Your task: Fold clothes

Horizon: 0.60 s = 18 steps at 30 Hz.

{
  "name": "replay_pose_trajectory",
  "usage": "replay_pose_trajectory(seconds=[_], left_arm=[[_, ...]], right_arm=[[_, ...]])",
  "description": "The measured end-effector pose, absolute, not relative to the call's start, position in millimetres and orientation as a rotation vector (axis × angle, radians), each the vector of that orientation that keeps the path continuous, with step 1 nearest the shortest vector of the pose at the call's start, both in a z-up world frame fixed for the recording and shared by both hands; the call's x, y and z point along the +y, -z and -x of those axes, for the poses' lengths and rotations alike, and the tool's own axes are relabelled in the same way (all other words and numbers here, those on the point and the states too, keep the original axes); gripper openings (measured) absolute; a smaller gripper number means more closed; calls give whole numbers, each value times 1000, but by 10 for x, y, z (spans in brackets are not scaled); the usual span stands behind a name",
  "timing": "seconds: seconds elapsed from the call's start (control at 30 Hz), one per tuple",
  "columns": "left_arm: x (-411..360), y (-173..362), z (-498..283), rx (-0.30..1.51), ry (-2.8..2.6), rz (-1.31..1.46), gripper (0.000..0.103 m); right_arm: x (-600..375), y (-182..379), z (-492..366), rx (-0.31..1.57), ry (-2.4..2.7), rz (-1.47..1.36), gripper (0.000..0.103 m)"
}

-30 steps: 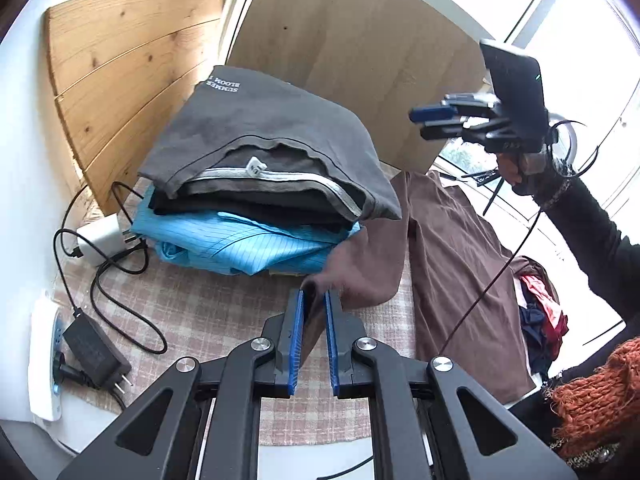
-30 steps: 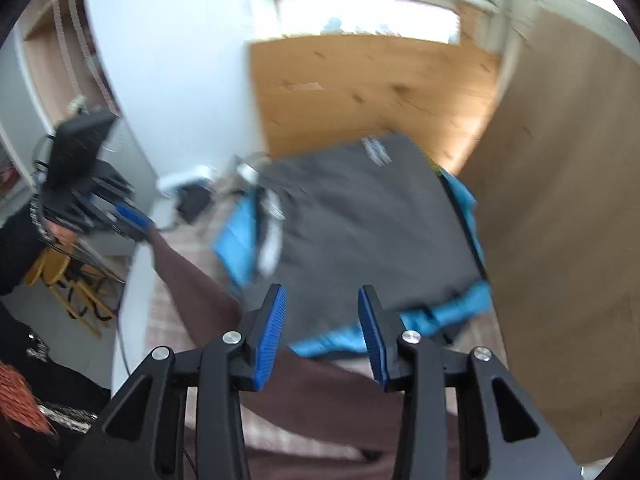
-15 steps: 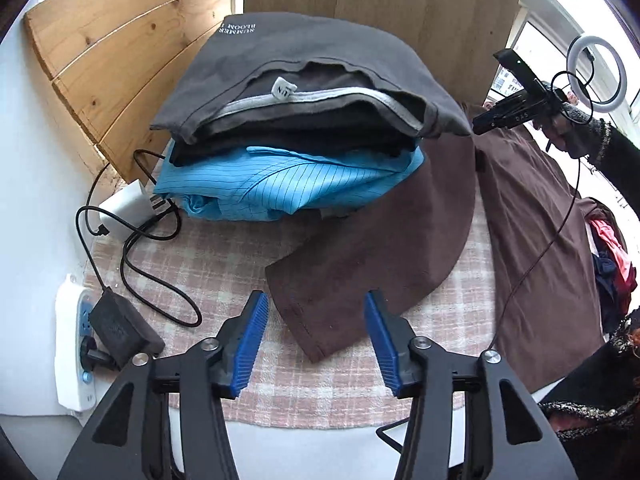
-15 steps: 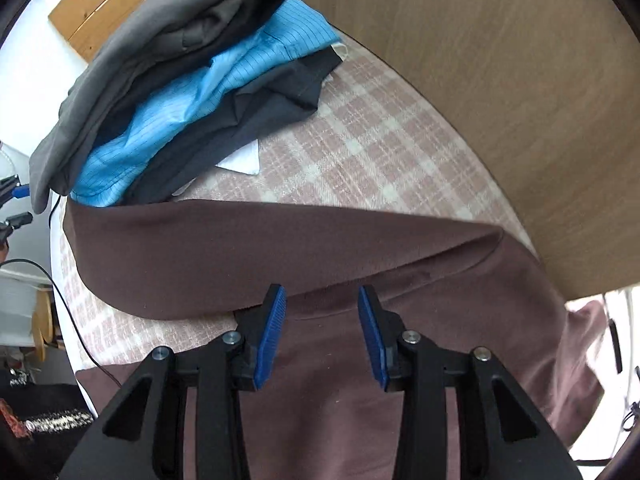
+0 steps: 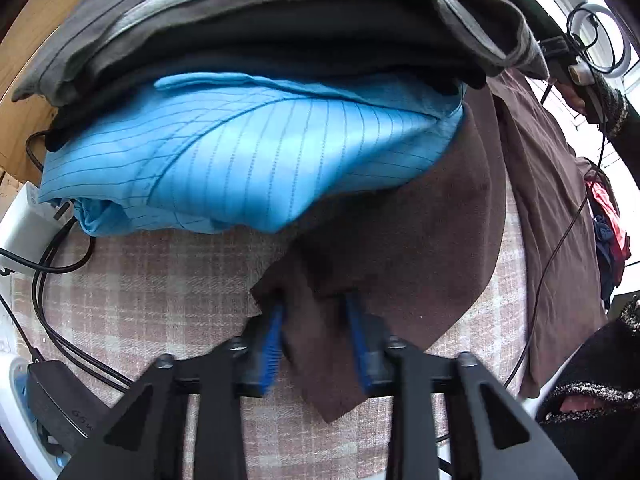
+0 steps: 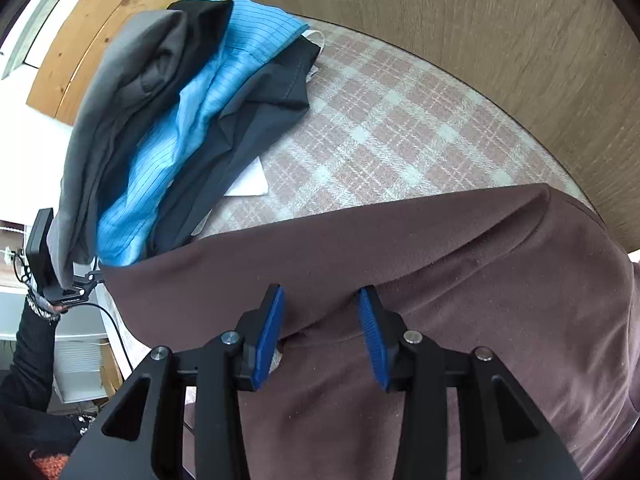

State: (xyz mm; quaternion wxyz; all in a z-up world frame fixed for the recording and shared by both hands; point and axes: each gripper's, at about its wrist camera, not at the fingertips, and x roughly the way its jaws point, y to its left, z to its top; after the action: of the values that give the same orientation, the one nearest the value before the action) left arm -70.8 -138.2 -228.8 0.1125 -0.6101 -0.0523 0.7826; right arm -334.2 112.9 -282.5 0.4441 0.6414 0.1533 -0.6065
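A brown garment [image 5: 400, 248] lies spread over the checked tablecloth, one edge folded over [image 6: 440, 248]. My left gripper [image 5: 314, 320] points steeply down at its near corner. Its jaws are closing, and the bunched corner fills the gap between the blue pads. My right gripper [image 6: 320, 320] hangs just above the folded edge. Its jaws are opening slightly, and the pads stand apart without pressing the cloth. Behind it stands a pile of folded clothes: a grey top [image 5: 280, 12], dark layers and a blue striped shirt [image 5: 240, 152] whose edge overlaps the brown garment.
The checked tablecloth [image 5: 140, 280] covers the table. A power strip [image 5: 16, 400], a black adapter [image 5: 60, 400], a white charger [image 5: 20, 216] and cables lie at the left edge. Wooden boards [image 6: 480, 20] stand behind. More clothes [image 5: 608, 232] are heaped off the right side.
My left gripper let the brown corner go, opened wide, sank close to the table and closed round the corner again. My right gripper came down, rolled over, and now hovers above the fold.
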Motion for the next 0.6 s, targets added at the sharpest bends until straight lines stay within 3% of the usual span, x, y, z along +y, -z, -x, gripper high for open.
replay_pose_trajectory(seconds=[0.13, 0.47, 0.6], left_arm=[[-1387, 2064, 597, -193, -2292, 1792, 5], [-1452, 838, 401, -175, -2553, 1549, 5], [-1309, 633, 435, -184, -2564, 1488, 5]], right_arm=[[1105, 2839, 3358, 349, 1487, -1622, 42], [1364, 2627, 3321, 353, 1560, -1524, 42], [1312, 2707, 3434, 221, 1484, -1616, 42]])
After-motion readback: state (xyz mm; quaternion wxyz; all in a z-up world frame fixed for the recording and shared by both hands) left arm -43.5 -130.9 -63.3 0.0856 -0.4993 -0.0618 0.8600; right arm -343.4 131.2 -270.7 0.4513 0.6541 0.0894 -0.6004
